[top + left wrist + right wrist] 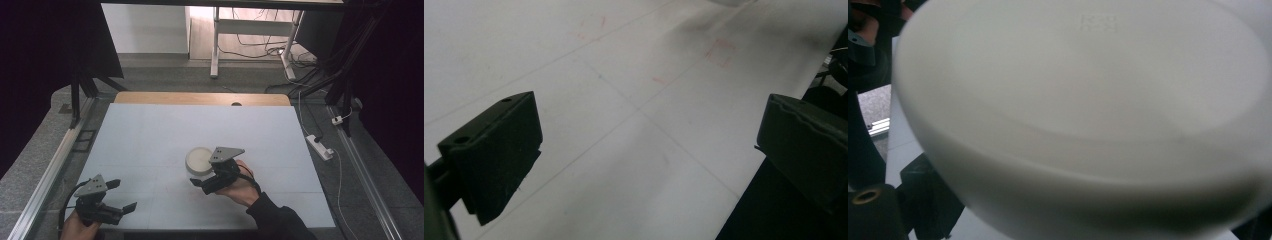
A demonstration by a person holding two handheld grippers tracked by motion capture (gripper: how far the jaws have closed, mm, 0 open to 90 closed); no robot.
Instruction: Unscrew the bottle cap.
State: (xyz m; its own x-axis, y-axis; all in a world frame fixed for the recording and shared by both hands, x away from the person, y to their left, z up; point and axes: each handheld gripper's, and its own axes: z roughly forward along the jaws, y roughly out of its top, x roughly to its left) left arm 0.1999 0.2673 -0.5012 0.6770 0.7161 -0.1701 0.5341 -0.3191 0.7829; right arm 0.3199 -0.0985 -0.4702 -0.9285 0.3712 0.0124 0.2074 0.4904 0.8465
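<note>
Right gripper view is crowding in on the white bowl (1088,120), blurring it and hiding the jaws; their grip is impossible to judge. Left gripper (122,196) is idling wide apart, holding nothing, near the table (150,135) edge.

The worktop (150,140) is flat and white, with thin lines and a few faint red marks on it. A strip of bare wood (200,98) runs along its far edge. A round white tub (199,160) sits near the middle.
</note>
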